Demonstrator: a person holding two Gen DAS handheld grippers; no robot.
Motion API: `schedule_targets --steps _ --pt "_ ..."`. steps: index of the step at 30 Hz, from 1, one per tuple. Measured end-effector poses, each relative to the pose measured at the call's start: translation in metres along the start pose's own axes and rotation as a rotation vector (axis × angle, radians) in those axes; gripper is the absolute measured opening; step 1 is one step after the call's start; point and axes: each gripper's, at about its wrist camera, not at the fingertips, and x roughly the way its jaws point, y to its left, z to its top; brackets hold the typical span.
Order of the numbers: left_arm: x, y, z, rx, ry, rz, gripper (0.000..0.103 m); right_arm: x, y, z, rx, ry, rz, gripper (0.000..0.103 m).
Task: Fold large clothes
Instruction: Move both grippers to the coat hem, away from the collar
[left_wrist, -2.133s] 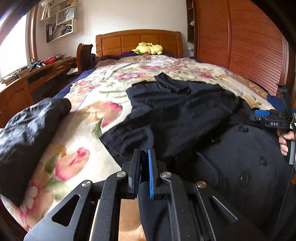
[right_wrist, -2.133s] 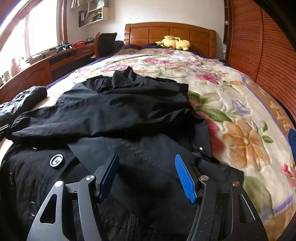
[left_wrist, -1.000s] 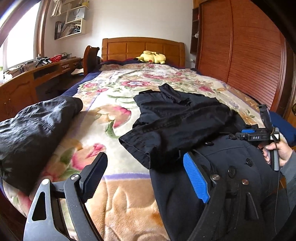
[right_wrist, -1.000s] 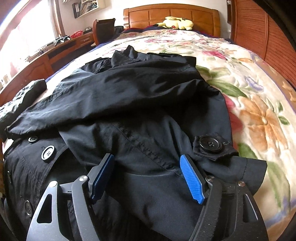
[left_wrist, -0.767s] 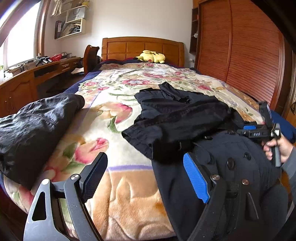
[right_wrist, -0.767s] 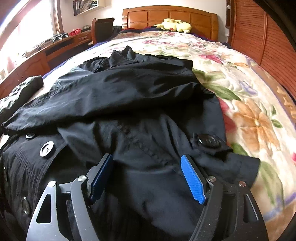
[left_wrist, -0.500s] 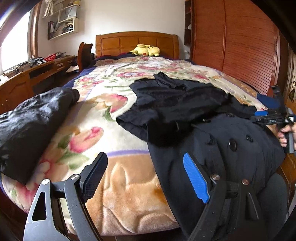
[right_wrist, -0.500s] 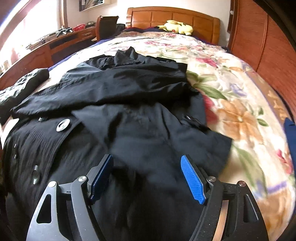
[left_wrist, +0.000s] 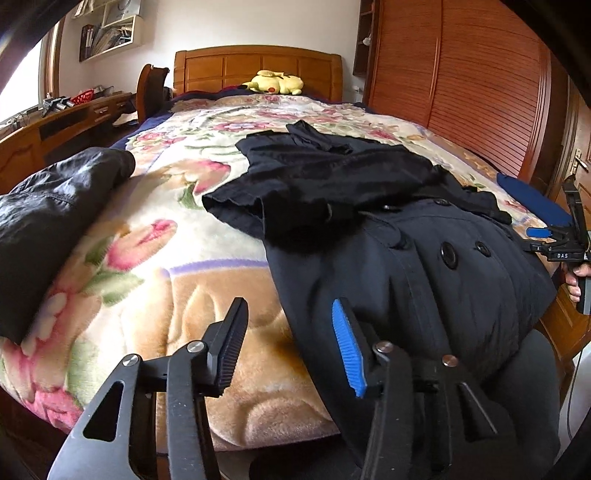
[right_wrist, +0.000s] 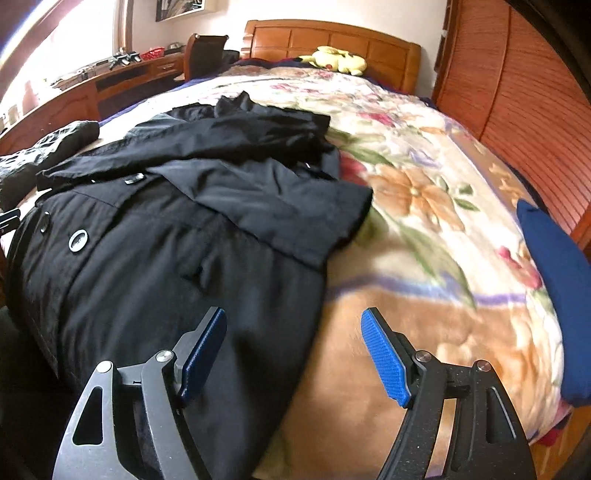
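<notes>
A dark double-breasted coat (left_wrist: 424, 266) is seen laid lengthwise down a floral bedspread (left_wrist: 155, 266), collar toward the headboard, hem hanging off the foot. The left tool (left_wrist: 291, 339), jaws just narrowed to about half-open and gripping nothing, is poised at the coat's left edge; the right tool (right_wrist: 295, 350), wide and empty, is set over the opposite edge. Each is nearest its own side. Only the right wrist view shows the folded-in sleeve (right_wrist: 280, 206) and a blue cushion (right_wrist: 554, 280); only the left shows a second dark garment (left_wrist: 48, 221).

Black coat (left_wrist: 424, 266) on floral blanket (left_wrist: 155, 258), left tool (left_wrist: 291, 345) closing, jaws apart over its edge.
</notes>
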Motion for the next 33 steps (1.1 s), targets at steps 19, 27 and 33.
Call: schedule_targets --steps 19,27,33 --pt "-0.002 -0.004 -0.016 -0.024 0.02 -0.092 0.04 0.012 0.019 -0.008 -0.023 0.002 0.112 0.058" --pt "-0.002 -0.008 -0.018 -0.032 0.03 -0.129 0.024 0.008 0.02 -0.008 -0.002 -0.018 0.145 0.027" --pt "-0.007 -0.002 -0.016 -0.066 0.026 -0.132 0.006 0.007 0.02 -0.011 0.024 -0.025 0.136 0.027"
